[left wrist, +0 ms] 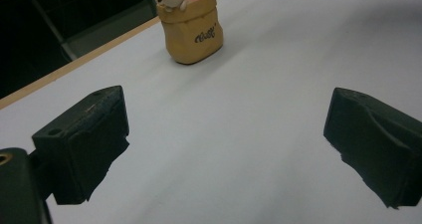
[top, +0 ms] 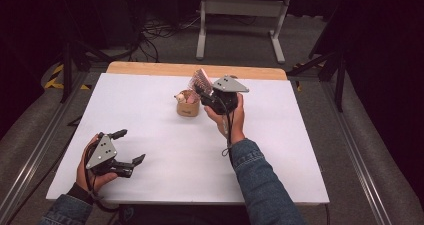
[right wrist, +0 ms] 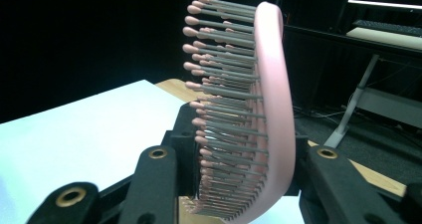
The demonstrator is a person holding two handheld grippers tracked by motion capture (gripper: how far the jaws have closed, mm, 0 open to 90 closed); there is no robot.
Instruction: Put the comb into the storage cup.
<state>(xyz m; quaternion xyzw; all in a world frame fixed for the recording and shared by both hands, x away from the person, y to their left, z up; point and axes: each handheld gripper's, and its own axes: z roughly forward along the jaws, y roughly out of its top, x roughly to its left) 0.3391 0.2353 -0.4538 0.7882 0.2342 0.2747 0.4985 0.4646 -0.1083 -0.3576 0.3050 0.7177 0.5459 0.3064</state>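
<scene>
Right gripper view shows the black jaws clamped on a pink hairbrush (right wrist: pixel 263 109), one jaw on each side of its lower part, grey bristles with pink tips pointing left. Seen from the high view, the right gripper (top: pixel 207 96) holds the hairbrush (top: pixel 200 81) raised and tilted just beside a small tan pouch (top: pixel 188 107) that stands upright near the middle of the white table (top: pixel 150 120). A little bear figure (top: pixel 180 98) peeks over the pouch's rim, with something pink beside it. Near the front left corner, the left gripper (top: pixel 131 146) rests low in the hand (top: pixel 92 172), its jaws spread wide with nothing between them, well apart from the pouch.
</scene>
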